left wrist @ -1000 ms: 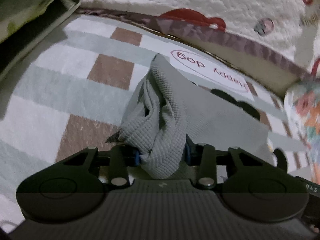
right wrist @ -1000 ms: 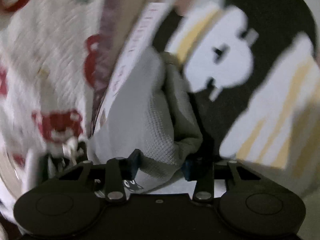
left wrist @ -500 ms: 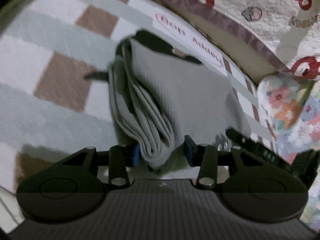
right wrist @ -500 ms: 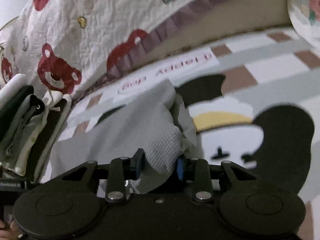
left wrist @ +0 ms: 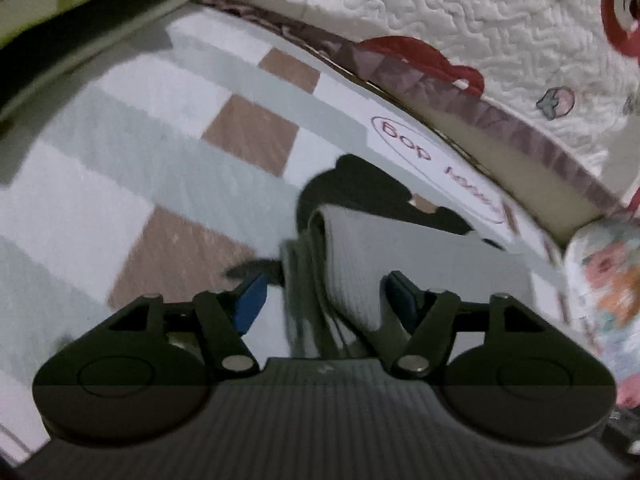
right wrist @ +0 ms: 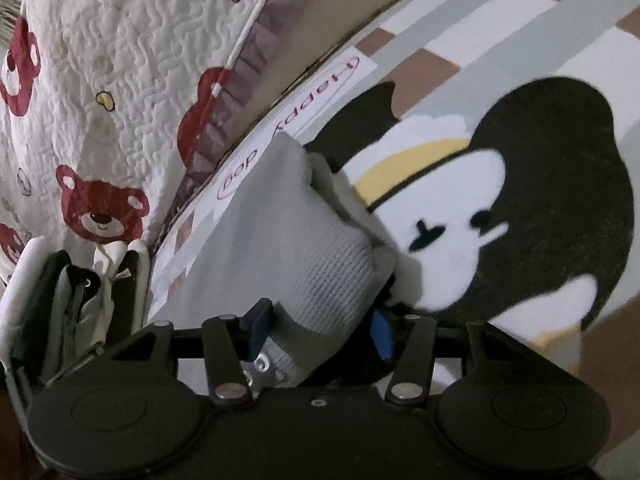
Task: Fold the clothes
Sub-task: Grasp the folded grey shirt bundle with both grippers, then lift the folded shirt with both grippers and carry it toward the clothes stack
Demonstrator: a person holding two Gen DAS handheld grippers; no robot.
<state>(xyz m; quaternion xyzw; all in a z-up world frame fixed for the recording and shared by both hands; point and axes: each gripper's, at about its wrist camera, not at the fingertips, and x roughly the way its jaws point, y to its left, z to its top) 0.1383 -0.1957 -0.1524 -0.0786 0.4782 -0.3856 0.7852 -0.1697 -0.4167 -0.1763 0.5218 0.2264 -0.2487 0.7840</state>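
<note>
Both hand-held grippers letting go of a folded grey garment on the rug.

Left hand-held gripper (left wrist: 324, 296): jaws opening, clear gap at the left pad, right pad just beside the cloth; stacked fold edges of the grey knit garment (left wrist: 360, 264) sit between them, low centre of frame. Right hand-held gripper (right wrist: 320, 320): jaws opening too, garment's rounded corner (right wrist: 304, 240) between the pads; contact there looks lost, though the view is tight. Garment lies on the patterned rug (left wrist: 120, 184), near the quilted bedspread (right wrist: 120, 80) at upper left. Soft, light, waffle-textured, grippy; layers will slump, so pinch all folds together at an edge.
</note>
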